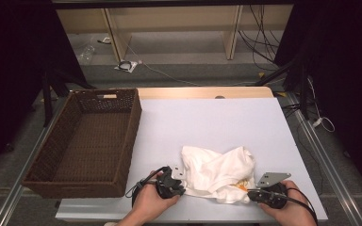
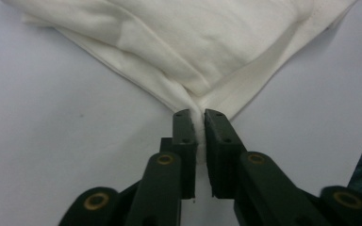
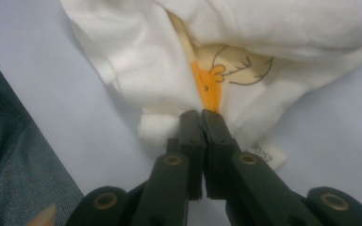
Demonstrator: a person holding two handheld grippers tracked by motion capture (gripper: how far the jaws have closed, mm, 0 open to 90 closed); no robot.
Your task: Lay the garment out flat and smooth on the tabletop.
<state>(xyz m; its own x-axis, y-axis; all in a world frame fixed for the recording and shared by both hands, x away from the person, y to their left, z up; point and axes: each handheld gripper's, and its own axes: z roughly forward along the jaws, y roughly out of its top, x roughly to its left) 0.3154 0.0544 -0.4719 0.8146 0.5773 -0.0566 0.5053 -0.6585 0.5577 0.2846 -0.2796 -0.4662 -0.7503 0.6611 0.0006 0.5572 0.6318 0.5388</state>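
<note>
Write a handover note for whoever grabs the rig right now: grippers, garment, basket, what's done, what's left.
Left gripper: shut on a folded corner of the white garment.
Right gripper: shut on the garment's edge beside an orange print, a small label close by.
The garment lies crumpled on the white table at the near edge, between both hands.
The wicker basket stands at the table's left, nothing in it.
Done: both grips taken.
Left, probably: lift and spread or fold the garment, then perhaps put it in the basket.
</note>
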